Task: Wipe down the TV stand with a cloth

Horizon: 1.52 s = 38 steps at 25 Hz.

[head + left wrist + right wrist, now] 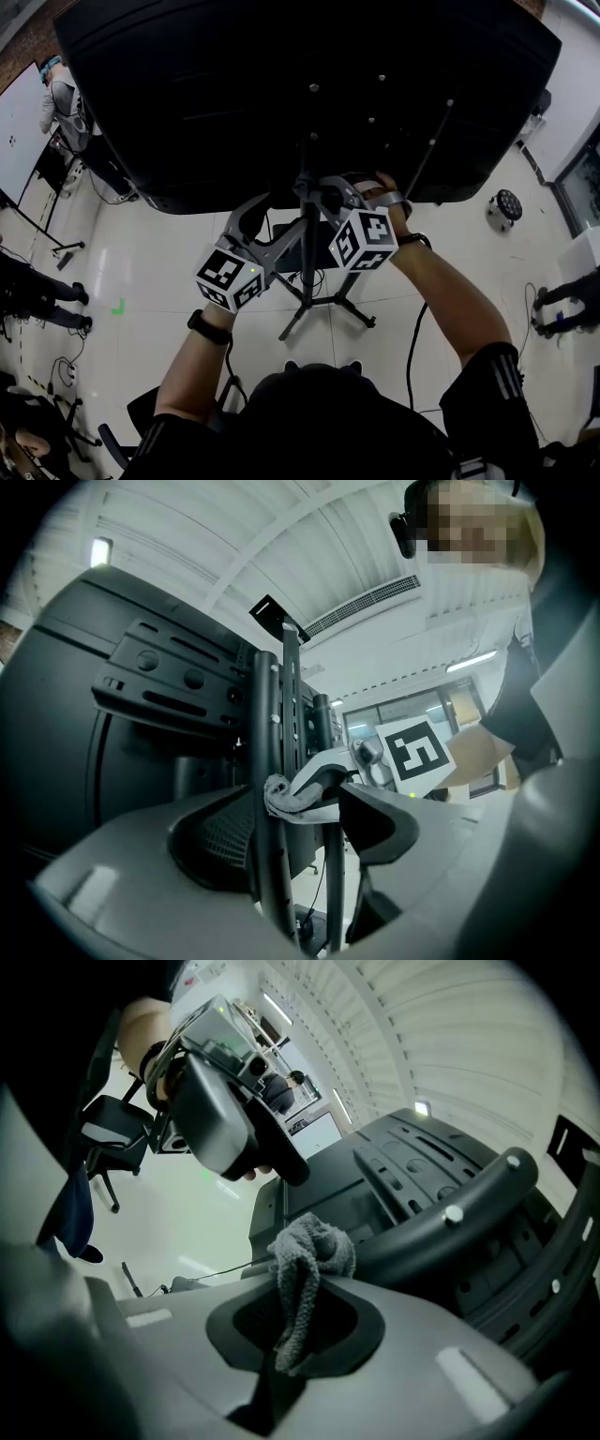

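Observation:
A big black TV (281,84) seen from behind hangs on a black stand with a central pole (307,248) and splayed legs (323,305). In the left gripper view the pole (270,761) runs between the jaws of my left gripper (295,834), which close on it. My right gripper (295,1330) is shut on a crumpled grey cloth (307,1260). Its cloth (281,795) presses against the pole just above my left jaws. In the head view both grippers, left (255,220) and right (328,192), sit under the TV's lower edge.
A curved black bracket arm (450,1218) of the stand crosses close behind the cloth. Cables (412,328) trail over the pale floor. A whiteboard (19,127) and standing people are at the left, a small round device (507,206) at the right.

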Available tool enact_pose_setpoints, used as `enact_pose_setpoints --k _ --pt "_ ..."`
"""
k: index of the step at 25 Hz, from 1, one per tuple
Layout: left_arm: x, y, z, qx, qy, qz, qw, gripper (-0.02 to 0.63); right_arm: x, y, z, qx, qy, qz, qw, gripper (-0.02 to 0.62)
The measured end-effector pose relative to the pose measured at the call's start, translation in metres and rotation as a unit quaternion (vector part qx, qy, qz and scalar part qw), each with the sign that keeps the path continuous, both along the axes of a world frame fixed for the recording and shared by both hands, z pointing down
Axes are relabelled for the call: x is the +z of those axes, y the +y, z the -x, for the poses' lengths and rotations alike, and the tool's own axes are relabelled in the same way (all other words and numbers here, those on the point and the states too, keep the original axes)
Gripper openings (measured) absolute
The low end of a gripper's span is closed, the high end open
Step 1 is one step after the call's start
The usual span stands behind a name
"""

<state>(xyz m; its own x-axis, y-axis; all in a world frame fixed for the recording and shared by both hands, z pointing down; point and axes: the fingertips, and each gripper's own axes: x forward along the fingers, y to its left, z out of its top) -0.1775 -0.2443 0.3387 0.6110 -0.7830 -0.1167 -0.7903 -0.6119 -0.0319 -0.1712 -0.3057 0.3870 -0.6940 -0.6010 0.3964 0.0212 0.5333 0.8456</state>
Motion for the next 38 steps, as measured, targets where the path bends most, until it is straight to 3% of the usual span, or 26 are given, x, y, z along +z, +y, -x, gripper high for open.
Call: enact_pose_setpoints --k 13,32,38 --pt "0.069 -0.010 0.008 0.027 -0.021 0.047 0.9983 0.319 0.062 0.001 0.001 0.032 0.014 0.045 0.998 0.026" --pt "0.182 -0.009 -0.004 -0.019 0.005 0.135 0.9906 0.331 0.161 0.003 -0.001 0.007 0.009 0.122 0.992 0.023" --pt "0.230 -0.013 0.004 -0.036 0.019 0.164 0.9857 0.336 0.211 0.001 0.001 0.000 0.033 0.133 0.991 0.021"
